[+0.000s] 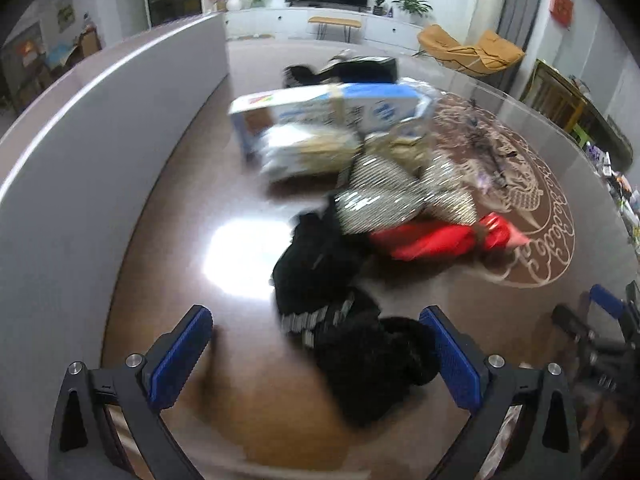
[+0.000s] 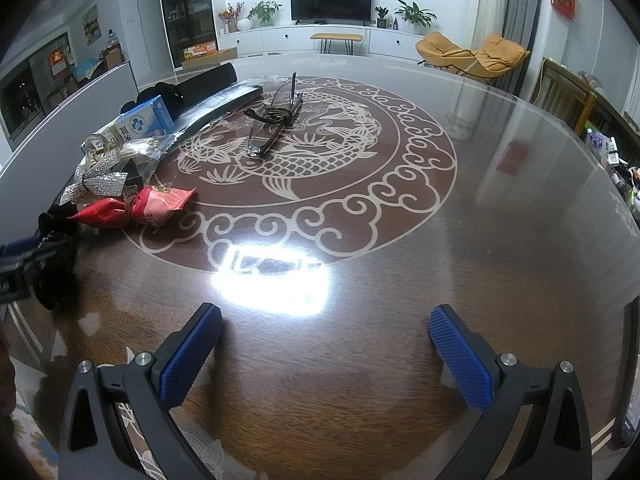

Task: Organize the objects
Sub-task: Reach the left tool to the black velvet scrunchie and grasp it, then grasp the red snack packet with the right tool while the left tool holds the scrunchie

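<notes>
Your left gripper (image 1: 316, 352) is spread wide w/ nothing held, the black fuzzy item (image 1: 372, 364) just ahead btwn its fingers; drop straight & pinch mid-bulk. Right gripper (image 2: 326, 348) also spread, over bare table (image 2: 480, 240). Beyond: red packet (image 2: 132, 208), sequin bow (image 2: 98, 180), boxes (image 1: 332, 120), glasses (image 2: 276, 120) farther out.

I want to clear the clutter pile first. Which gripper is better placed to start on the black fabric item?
Left. The left gripper is open right over the black fabric; the right gripper faces bare table.
</notes>
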Motion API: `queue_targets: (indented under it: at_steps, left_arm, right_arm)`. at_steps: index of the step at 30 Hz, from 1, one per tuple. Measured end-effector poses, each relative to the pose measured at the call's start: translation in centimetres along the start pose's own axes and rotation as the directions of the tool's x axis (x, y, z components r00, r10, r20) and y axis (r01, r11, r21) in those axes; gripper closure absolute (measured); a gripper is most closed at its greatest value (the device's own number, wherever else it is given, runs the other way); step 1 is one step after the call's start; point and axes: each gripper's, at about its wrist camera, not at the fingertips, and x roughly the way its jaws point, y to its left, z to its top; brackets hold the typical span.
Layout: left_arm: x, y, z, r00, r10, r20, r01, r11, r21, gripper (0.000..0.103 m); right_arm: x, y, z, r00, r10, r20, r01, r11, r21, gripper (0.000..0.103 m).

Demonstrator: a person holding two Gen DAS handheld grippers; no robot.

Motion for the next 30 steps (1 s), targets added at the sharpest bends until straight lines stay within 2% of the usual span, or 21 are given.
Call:
queue_targets:
  at_steps: [3, 6, 9, 10, 11, 12, 13, 16, 17, 19, 20, 21, 23, 25, 26, 27, 28, 29, 30]
  left_arm:
    - [-0.4, 1.3, -0.6, 1.0, -0.028, 0.012, 0.028, 0.999, -0.022, 0.0]
    - [0.0, 1.0, 0.0, 1.0, -0.031, 0.005, 0.031, 0.999, -0.014, 0.0]
    - [0.9, -0.4, 0.7, 1.0, 0.014, -0.021, -0.013, 0.997, 0.07, 0.0]
    - [1.0, -0.9, 0.6, 0.999, 0.032, -0.013, -0.031, 0.995, 0.1, 0.009]
    - [0.5, -1.0, 0.6, 1.0, 0.017, 0.014, -0.019, 0.994, 0.112, 0.032]
    - [0.1, -1.1, 0.4, 0.999, 0.011, 0.031, -0.015, 0.992, 0.122, 0.045]
    - [-0.3, -1.1, 0.3, 0.999, 0.008, 0.037, -0.012, 0.991, 0.131, 0.064]
    - [-1.2, -0.1, -0.7, 0.999, -0.043, 0.033, 0.039, 0.994, 0.099, 0.064]
    - [-1.5, 0.2, -1.2, 0.998, -0.046, 0.035, 0.042, 0.995, 0.095, 0.064]
    - [-2.1, 0.3, -2.3, 0.998, -0.057, 0.038, 0.053, 0.994, 0.098, 0.064]
    - [-2.4, 0.4, -2.8, 0.997, -0.066, 0.039, 0.061, 0.993, 0.101, 0.064]
    - [-2.7, 0.4, -3.2, 0.997, -0.071, 0.04, 0.067, 0.992, 0.103, 0.064]
    - [-2.8, 0.9, -3.9, 0.996, -0.081, 0.044, 0.077, 0.993, 0.095, 0.064]
    - [-3.1, 1.2, -4.2, 0.995, -0.093, 0.045, 0.09, 0.993, 0.075, 0.064]
    - [-3.1, 1.4, -4.5, 0.994, -0.099, 0.043, 0.096, 0.993, 0.067, 0.064]
    - [-3.3, 1.5, -4.6, 0.994, -0.104, 0.04, 0.102, 0.993, 0.061, 0.064]
    - [-3.4, 1.7, -4.8, 0.993, -0.109, 0.037, 0.107, 0.993, 0.057, 0.064]
    - [-3.5, 2.0, -4.9, 0.993, -0.113, 0.035, 0.111, 0.992, 0.053, 0.064]
    - [-3.6, 2.1, -5.1, 0.992, -0.118, 0.036, 0.116, 0.992, 0.05, 0.064]
  right_arm:
    - [0.0, 0.0, 0.0, 1.0, 0.001, 0.0, -0.001, 1.0, -0.001, 0.0]
    - [0.0, 0.0, -0.1, 1.0, 0.003, 0.001, -0.003, 1.0, -0.002, 0.0]
    - [-0.1, 0.0, -0.1, 1.0, 0.003, 0.0, -0.003, 1.0, -0.002, 0.0]
    - [-0.1, -0.1, -0.1, 1.0, 0.004, 0.0, -0.004, 1.0, -0.002, 0.0]
    - [-0.1, -0.1, -0.1, 1.0, 0.003, 0.0, -0.003, 1.0, -0.003, 0.0]
    - [-0.1, 0.0, -0.1, 1.0, 0.004, 0.0, -0.004, 1.0, -0.003, 0.0]
    - [-0.1, 0.0, -0.1, 1.0, 0.004, 0.0, -0.004, 1.0, -0.003, 0.0]
    - [0.0, 0.3, 0.1, 0.999, 0.036, -0.009, -0.036, 0.999, -0.037, 0.0]
    - [0.0, 0.8, 0.4, 0.994, 0.102, -0.026, -0.104, 0.99, -0.095, 0.0]
    - [-0.2, 2.1, 1.4, 0.968, 0.238, -0.077, -0.249, 0.948, -0.198, 0.0]
    - [-0.6, 3.6, 2.4, 0.948, 0.3, -0.11, -0.32, 0.901, -0.295, 0.0]
    - [-0.8, 4.7, 3.0, 0.94, 0.318, -0.121, -0.34, 0.871, -0.356, 0.0]
    - [-1.1, 8.2, 4.5, 0.921, 0.351, -0.168, -0.385, 0.761, -0.523, 0.0]
    - [-0.2, 11.0, 5.6, 0.907, 0.352, -0.231, -0.418, 0.686, -0.596, 0.002]
    - [0.7, 12.3, 6.1, 0.906, 0.33, -0.264, -0.422, 0.663, -0.618, 0.006]
    - [1.6, 13.1, 6.6, 0.91, 0.297, -0.291, -0.416, 0.659, -0.627, 0.014]
    - [2.1, 13.4, 7.0, 0.912, 0.277, -0.304, -0.41, 0.667, -0.622, 0.028]
    - [2.2, 13.1, 7.5, 0.911, 0.272, -0.311, -0.41, 0.683, -0.604, 0.034]
    - [2.1, 12.8, 7.7, 0.908, 0.278, -0.312, -0.414, 0.696, -0.587, 0.048]
